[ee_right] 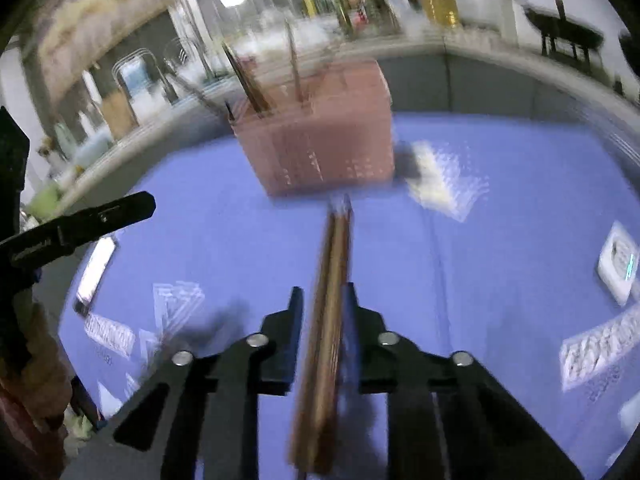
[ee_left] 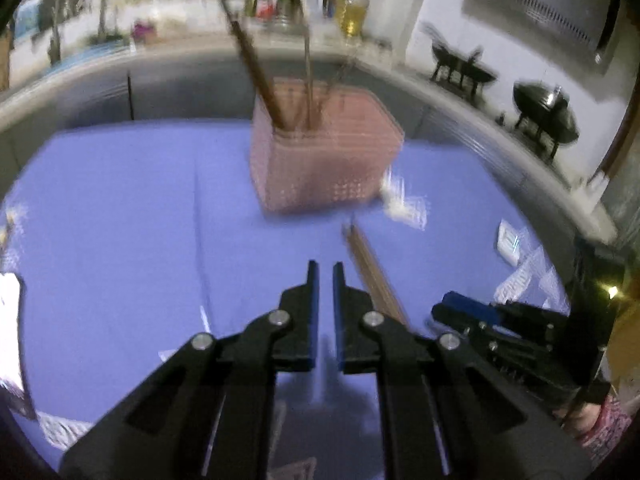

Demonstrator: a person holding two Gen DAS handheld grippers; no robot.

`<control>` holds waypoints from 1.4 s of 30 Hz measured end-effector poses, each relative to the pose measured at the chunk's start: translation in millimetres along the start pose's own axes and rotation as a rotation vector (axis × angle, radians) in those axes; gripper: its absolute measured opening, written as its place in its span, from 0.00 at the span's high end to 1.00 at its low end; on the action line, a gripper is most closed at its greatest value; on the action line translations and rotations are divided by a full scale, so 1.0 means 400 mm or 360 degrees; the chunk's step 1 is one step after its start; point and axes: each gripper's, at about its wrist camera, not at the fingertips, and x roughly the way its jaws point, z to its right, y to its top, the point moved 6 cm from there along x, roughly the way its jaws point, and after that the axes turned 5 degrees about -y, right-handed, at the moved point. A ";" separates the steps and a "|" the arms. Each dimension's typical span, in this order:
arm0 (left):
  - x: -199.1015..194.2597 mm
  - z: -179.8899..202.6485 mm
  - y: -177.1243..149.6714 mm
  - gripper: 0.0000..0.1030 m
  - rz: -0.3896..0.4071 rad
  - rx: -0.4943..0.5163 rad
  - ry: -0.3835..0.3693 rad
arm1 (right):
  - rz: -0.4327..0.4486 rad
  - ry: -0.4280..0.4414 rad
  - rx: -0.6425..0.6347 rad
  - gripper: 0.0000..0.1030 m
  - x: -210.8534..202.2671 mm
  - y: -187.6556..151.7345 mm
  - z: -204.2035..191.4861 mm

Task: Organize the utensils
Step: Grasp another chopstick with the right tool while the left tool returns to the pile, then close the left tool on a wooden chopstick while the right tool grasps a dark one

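A pink perforated basket (ee_left: 324, 160) (ee_right: 320, 148) stands at the back of the blue cloth (ee_left: 120, 220), with several brown utensils (ee_left: 260, 76) upright in it. A pair of brown chopsticks (ee_right: 328, 300) (ee_left: 372, 272) points at the basket, low over the cloth. My right gripper (ee_right: 322, 292) is shut on the pair, which runs between its fingers; in the left wrist view that gripper (ee_left: 452, 300) sits just right of the left one. My left gripper (ee_left: 326, 268) is shut with nothing in it, left of the chopsticks. One of its black fingers (ee_right: 100, 216) shows at the left of the right wrist view.
A crumpled clear wrapper (ee_left: 404, 200) (ee_right: 444, 184) lies right of the basket. More clear packets (ee_right: 600, 348) and a white device (ee_right: 618, 264) sit at the right, with others (ee_right: 108, 336) at the left. Black woks (ee_left: 544, 112) stand on the counter beyond the table's grey rim.
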 end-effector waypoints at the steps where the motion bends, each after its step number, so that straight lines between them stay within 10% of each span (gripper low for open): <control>1: 0.017 0.002 -0.019 0.94 -0.0036 -0.0003 -0.0003 | -0.0013 -0.0006 0.0003 0.84 0.003 -0.010 0.003; 24: 0.226 0.144 -0.113 0.94 -0.0385 0.0097 -0.0037 | -0.0039 0.0063 0.0184 0.84 -0.003 -0.094 0.076; 42: 0.269 0.173 -0.097 0.74 -0.0352 0.0211 0.0141 | 0.0009 0.0111 0.0124 0.84 -0.003 -0.100 0.047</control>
